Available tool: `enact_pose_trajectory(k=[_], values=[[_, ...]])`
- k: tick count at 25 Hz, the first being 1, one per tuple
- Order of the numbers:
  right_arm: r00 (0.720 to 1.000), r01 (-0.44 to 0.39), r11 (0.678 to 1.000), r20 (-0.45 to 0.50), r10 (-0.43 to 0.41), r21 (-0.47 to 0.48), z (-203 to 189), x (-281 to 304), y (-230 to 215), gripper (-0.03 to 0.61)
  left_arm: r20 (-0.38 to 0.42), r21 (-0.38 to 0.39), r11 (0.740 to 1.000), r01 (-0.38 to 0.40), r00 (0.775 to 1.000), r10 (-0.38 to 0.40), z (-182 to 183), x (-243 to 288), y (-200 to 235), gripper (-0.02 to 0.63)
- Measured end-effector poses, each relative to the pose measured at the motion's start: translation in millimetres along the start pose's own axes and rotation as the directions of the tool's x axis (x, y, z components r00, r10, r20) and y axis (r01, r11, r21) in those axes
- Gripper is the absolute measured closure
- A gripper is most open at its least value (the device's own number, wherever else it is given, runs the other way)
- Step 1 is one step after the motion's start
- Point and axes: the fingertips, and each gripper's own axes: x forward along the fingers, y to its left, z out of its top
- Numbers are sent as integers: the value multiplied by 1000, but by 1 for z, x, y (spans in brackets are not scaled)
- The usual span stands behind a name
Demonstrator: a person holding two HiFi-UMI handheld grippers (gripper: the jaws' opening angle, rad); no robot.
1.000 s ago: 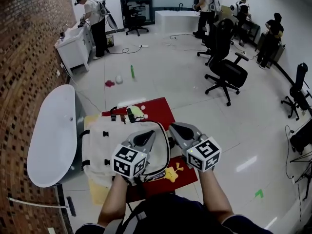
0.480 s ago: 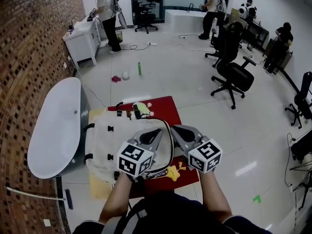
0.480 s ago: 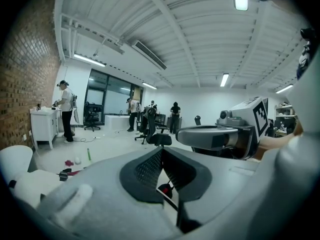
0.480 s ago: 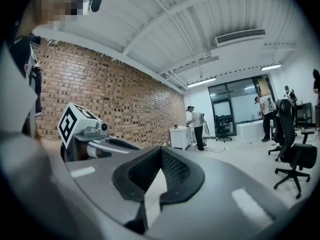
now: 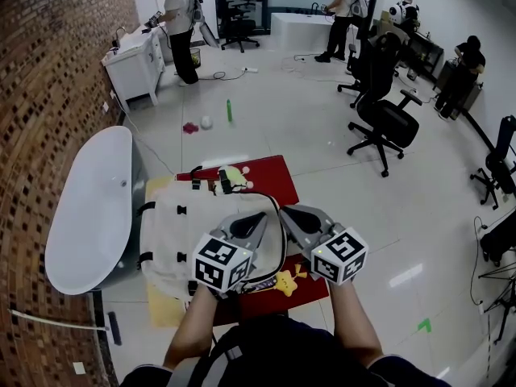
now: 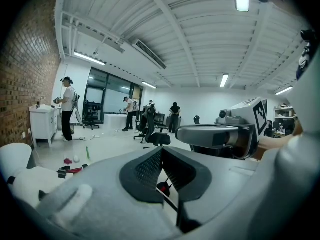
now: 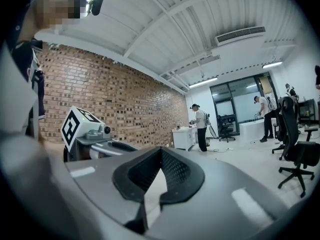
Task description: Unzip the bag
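In the lower middle of the head view, both arms reach forward over the cream bag (image 5: 173, 236), which lies on a red table (image 5: 270, 176). The bag takes up the table's left part and has black trim curving along its right edge.

The left gripper (image 6: 161, 149) has its tongs pressed together at the tips, and nothing is pinched between them. Its own view shows what the head view does not: in the gap below the tips there is a thin black cord with a small red-and-black piece (image 6: 163, 188) on it.

The right gripper (image 7: 161, 149) is likewise pressed tip to tip. Through its gap only a pale surface can be seen, and I cannot tell what it is.

In the head view the two grippers sit side by side, angled toward each other just above the bag's trimmed edge. Whether either one touches the bag cannot be told. A yellow star toy (image 5: 284, 281) lies on the table between the marker cubes.

A white oval tub (image 5: 85, 212) stands to the left of the table, against the brick wall (image 5: 48, 63).

Farther off at the upper right is a black office chair (image 5: 385, 119). A person (image 5: 177, 18) stands at a white cabinet at the upper left.
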Motion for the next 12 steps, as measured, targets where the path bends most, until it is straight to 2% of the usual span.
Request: enact_pose_trajectory(k=[12], values=[[1000,5,1000,0,-5,11,-1,1,5,572,5,-13,1000,18,1000,-18,-2,-4,-1,609]])
